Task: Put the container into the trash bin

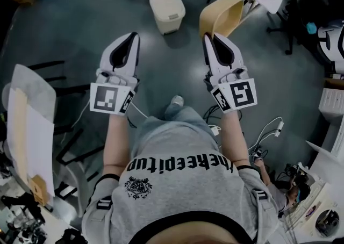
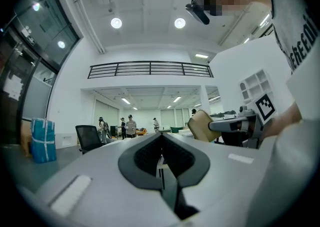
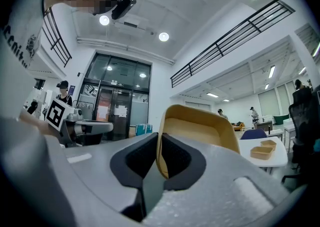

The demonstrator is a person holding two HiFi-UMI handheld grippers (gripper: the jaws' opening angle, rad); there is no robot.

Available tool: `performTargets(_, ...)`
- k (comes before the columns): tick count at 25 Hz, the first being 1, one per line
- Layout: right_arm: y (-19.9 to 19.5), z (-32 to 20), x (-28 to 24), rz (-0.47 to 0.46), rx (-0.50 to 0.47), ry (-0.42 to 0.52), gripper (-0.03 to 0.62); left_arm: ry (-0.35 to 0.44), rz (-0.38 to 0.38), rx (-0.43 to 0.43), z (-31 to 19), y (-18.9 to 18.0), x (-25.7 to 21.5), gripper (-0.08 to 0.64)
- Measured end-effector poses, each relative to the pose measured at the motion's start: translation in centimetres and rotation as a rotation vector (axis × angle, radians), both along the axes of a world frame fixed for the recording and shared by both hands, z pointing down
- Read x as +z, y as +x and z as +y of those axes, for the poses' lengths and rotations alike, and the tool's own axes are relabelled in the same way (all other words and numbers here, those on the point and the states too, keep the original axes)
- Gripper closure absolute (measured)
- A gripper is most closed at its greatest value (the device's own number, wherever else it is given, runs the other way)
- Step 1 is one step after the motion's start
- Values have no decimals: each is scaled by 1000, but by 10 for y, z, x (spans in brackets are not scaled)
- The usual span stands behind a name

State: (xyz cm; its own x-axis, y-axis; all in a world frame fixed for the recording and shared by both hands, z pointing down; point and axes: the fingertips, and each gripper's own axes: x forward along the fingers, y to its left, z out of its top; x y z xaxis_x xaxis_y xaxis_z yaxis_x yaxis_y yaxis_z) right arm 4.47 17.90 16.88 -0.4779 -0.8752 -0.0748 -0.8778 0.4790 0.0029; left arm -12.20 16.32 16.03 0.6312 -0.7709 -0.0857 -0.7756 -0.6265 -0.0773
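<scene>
Head view, step: carrying; container (image 1: 221, 17) sits at upper centre-right, just right of the trash bin (image 1: 167, 9), not yet in.
Right gripper (image 3: 160, 143): clenched on the container's rim.
Left gripper (image 2: 161, 140): jaws pressed together, empty.
Next move: probably swing left over the bin; lid looks closed.
Materials: container tan matte pulp, rounded tray; bin cream plastic, boxy.

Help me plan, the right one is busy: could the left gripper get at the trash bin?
Probably yes. The left gripper is empty, jaws together, and only bare floor lies between it and the trash bin ahead. The bin stands lower, so a reach down seems needed.
</scene>
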Motion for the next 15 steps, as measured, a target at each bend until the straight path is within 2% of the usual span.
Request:
performTargets(6, 10, -12, 2, -5, -20, 1, 568, 4, -6, -11, -6, 15, -2, 549)
performTargets(15, 22, -33, 15, -13, 0, -28, 568, -17, -33, -3, -31, 22, 9, 546)
